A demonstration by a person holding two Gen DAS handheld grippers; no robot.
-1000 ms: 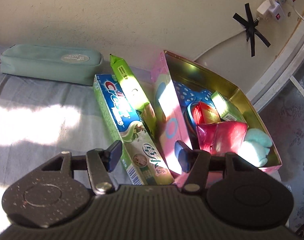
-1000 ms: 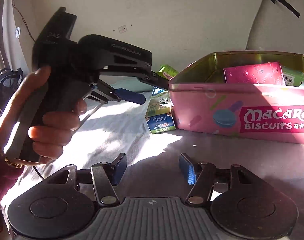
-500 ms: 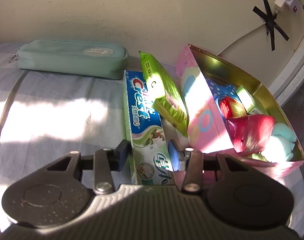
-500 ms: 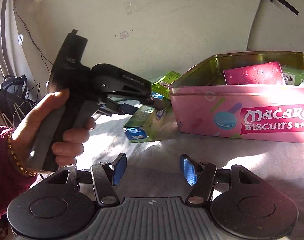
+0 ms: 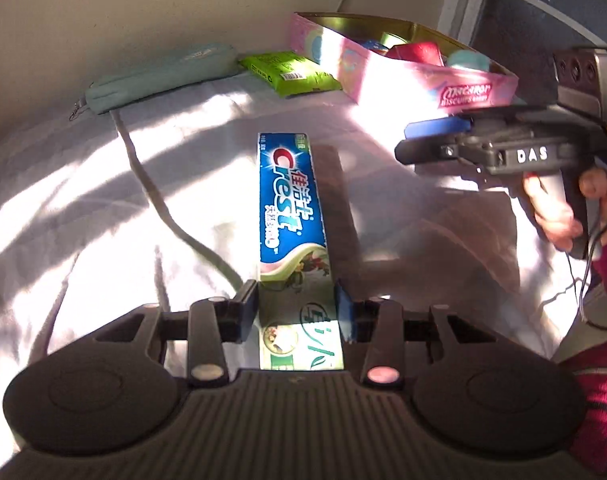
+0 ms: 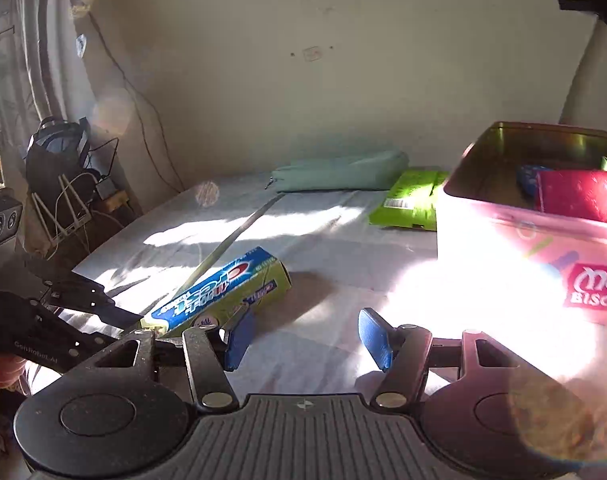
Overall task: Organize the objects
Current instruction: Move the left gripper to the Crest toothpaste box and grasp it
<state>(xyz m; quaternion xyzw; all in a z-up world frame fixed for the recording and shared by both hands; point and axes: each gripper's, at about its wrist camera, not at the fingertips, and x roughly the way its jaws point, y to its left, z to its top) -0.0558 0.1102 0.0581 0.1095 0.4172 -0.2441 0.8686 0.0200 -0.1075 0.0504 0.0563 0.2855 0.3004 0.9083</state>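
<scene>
The left tongs (image 5: 297,312) are clamping the near end of the toothpaste box (image 5: 289,196), 1 pad on each long side; their jaws have just been closing, and the box is sitting between them. The box's long axis is running straight out from the tongs, in line with the way they are pointing, so its far end is aiming roughly toward the wall. From the right wrist view the box (image 6: 219,292) is tilting up off the pale sheet (image 5: 83,208), its free end raised, so I judge it is being carried rather than resting.

The pink biscuit tin (image 5: 407,76) is standing off to the right of the box's far end, well apart from it, already holding several items. A green packet (image 5: 291,72) is lying just beside the tin's left wall, and a mint pouch (image 5: 159,76) is lying further left along the wall.

The right tongs (image 6: 301,336) are standing moderately wide with nothing between the pads, hovering near the tin, nearer to it than the left ones are.

If the box is going into the tin, the coming move is likely turning on swinging that long axis rightward until it is matching the tin's length; entering crosswise, the box is risking catching on the rim.
</scene>
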